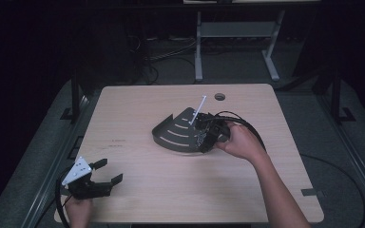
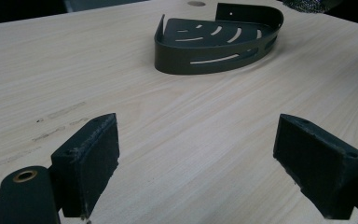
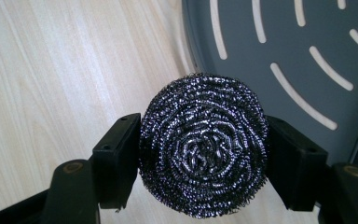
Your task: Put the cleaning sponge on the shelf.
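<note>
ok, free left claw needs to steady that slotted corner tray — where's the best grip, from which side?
Take the curved front wall of the tray, coming from the left claw side: that wall faces it, stands upright and is thin enough for open jaws to straddle its rim. The right claw, holding the steel scourer, occupies the far side.

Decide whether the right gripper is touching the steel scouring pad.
Touching. In the right gripper view, the right gripper has both black jaws pressed against opposite sides of the steel scouring pad, beside the slotted tray.
</note>
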A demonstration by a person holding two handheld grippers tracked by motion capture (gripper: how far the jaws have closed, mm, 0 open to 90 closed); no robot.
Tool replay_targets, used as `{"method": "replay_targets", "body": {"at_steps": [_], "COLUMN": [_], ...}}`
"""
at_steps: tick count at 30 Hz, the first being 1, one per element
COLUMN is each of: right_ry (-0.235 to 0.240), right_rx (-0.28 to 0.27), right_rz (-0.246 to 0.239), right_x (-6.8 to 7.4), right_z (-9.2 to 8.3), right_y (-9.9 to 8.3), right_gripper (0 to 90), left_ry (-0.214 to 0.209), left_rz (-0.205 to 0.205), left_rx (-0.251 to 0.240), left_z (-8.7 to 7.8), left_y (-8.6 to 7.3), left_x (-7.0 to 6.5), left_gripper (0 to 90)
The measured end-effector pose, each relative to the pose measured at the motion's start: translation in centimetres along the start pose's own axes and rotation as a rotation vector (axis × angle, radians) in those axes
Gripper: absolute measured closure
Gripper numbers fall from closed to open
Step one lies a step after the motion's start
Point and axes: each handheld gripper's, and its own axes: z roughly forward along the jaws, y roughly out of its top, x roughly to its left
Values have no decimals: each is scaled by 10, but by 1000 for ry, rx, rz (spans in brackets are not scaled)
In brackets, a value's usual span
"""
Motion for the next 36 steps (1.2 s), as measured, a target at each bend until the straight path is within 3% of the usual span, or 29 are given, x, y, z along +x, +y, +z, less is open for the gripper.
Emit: {"method": "replay_targets", "body": {"at_steps": [14, 28, 36], "right_ry": [12, 8, 6], "right_rx": [19, 57, 43], "right_rz": [27, 68, 89], "right_x": [-24, -48, -56], "right_z": [2, 32, 42], "right_y": [17, 26, 29], "right_gripper": [319, 319, 319], "left_ry": [2, -2, -1], "left_rz": [-5, -3, -4], "left_rx": [-7, -7, -6], "left_z": [-1, 0, -1], "left_y": [0, 0, 0], "left_x": [1, 0, 1], "left_gripper": [137, 137, 137]}}
